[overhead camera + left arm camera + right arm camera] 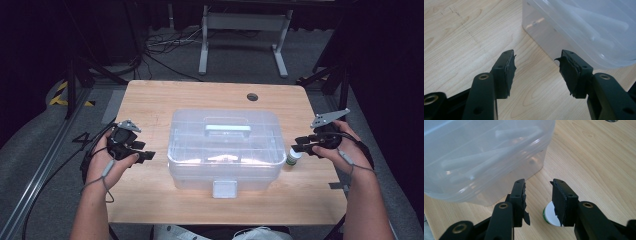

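Both pairs of jaws stand apart and hold nothing, as we see from above: our left gripper [146, 156] hovers just left of the clear plastic box [225, 150] in the middle of the wooden table [150, 100], and our right gripper [301, 144] sits at its right, over a small white bottle [293, 158] that stands just beside the box. Along our left gripper [537, 71] we see bare wood between its pads, the box's corner [579, 27] near ahead. Along our right gripper [538, 200] we find the bottle's white cap [550, 216] below the gap, untouched as far as we can tell.
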A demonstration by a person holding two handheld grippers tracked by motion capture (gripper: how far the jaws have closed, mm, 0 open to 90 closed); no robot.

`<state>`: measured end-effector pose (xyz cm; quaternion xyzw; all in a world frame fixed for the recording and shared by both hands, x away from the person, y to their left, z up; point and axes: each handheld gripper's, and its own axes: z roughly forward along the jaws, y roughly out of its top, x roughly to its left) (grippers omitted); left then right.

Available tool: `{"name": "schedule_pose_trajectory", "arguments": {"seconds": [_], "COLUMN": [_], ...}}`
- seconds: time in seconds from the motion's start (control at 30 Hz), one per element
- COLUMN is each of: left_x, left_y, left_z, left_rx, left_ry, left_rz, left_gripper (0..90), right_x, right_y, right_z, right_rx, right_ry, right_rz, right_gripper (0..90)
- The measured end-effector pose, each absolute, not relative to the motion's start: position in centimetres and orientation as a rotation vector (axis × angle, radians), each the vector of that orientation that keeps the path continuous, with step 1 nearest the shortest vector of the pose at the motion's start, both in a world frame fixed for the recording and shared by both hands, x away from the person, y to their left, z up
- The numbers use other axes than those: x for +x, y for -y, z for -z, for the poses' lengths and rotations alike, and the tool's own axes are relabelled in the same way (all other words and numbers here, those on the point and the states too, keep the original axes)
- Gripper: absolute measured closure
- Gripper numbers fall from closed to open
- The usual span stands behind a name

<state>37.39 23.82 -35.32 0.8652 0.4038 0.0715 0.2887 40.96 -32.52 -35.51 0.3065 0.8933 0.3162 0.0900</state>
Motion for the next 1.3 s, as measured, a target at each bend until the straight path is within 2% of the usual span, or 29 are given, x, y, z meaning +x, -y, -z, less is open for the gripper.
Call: {"name": "schedule_pose_trajectory", "arguments": {"seconds": [0.5,0.7,0.9,1.3], "left_x": [37.0,37.2,37.2,38.2], "left_y": [-22.5,-21.5,-19.9,-16.5], "left_z": [33.1,31.2,29.0,27.2], "left_rx": [2.276,2.310,2.318,2.337], "left_ry": [-0.941,-0.896,-0.805,-0.694], "left_rz": [-0.147,-0.190,-0.193,-0.146], "left_gripper": [46.3,46.1,45.8,44.3], "right_x": [40.9,40.8,40.7,40.4], "right_y": [32.7,32.7,32.8,33.1], "right_z": [35.6,35.5,35.5,35.5], "right_rx": [0.903,0.909,0.908,0.915], "right_ry": [-2.653,-2.646,-2.645,-2.643], "right_rz": [-0.950,-0.955,-0.956,-0.953], "right_gripper": [59.6,59.3,58.7,57.8]}}
